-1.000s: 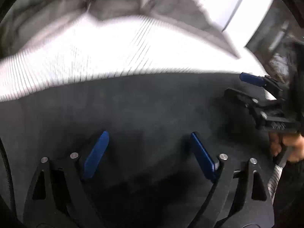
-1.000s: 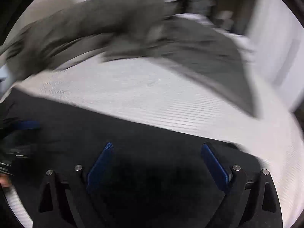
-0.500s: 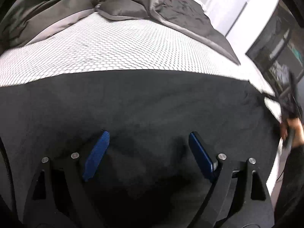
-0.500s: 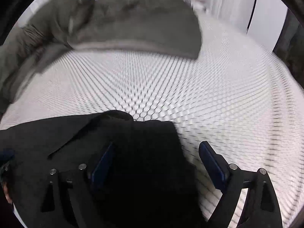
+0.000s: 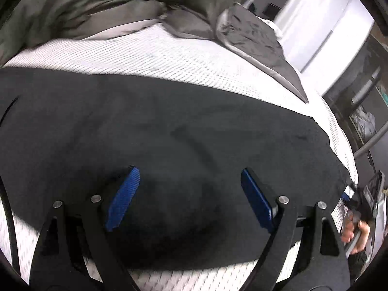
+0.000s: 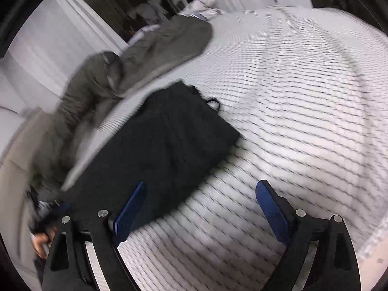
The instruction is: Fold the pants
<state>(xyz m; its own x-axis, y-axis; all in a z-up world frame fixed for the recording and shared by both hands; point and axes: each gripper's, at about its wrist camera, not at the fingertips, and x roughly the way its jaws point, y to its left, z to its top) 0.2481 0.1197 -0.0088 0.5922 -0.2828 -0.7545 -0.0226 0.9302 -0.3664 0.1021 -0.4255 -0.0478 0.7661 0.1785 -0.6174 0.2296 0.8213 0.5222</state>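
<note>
Black pants (image 5: 169, 126) lie flat across a white mesh-patterned mattress (image 5: 169, 58). My left gripper (image 5: 189, 194) hovers open above the middle of the cloth, blue pads wide apart with nothing between them. In the right wrist view the pants (image 6: 165, 145) appear as a folded black rectangle running from the lower left toward the middle. My right gripper (image 6: 201, 208) is open over the mattress (image 6: 291, 121) beside the pants' near edge, its left pad over the cloth and its right pad over bare mattress. The right gripper (image 5: 359, 198) and the hand holding it show at the left view's right edge.
A crumpled grey-green duvet (image 5: 109, 12) lies along the far side of the bed, also visible as the duvet (image 6: 145, 55) beyond the pants. White curtains (image 5: 322, 24) and dark furniture (image 5: 363, 111) stand past the mattress edge. A hand (image 6: 41, 240) shows at the lower left.
My right gripper swung off the pants and rolled, so the pants now lie to its left with bare mattress beneath it. My left gripper shifted over the cloth; both stayed open.
</note>
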